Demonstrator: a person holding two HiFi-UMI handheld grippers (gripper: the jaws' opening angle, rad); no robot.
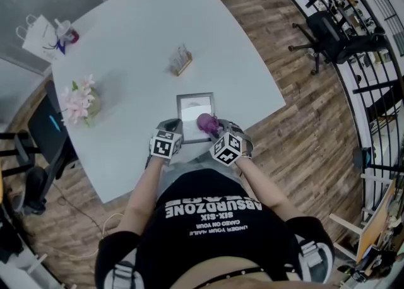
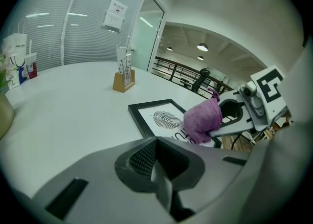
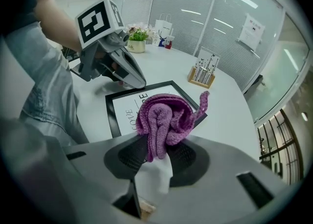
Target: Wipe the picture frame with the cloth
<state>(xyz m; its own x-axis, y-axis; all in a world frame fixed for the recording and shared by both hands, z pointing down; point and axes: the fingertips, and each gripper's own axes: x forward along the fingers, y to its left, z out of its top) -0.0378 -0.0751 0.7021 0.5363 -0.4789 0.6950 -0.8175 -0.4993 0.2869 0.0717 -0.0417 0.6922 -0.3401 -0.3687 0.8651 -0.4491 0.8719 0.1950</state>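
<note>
A black picture frame [image 1: 195, 109] with a white leaf print lies flat near the table's front edge; it also shows in the left gripper view [image 2: 155, 117] and the right gripper view [image 3: 113, 113]. My right gripper [image 1: 218, 131] is shut on a bunched purple cloth [image 1: 207, 123], which sits over the frame's near right part. The cloth [image 3: 165, 118] fills the right gripper's [image 3: 156, 155] jaws. My left gripper [image 1: 173, 126] is shut with nothing in it [image 2: 156, 167], its tip by the frame's near left corner [image 3: 133, 78].
A wooden holder with cards [image 1: 180, 60] stands behind the frame. A vase of pink flowers [image 1: 80, 101] and a white paper bag [image 1: 41, 36] are at the table's [image 1: 139, 35] left side. An office chair [image 1: 331, 32] stands on the wood floor to the right.
</note>
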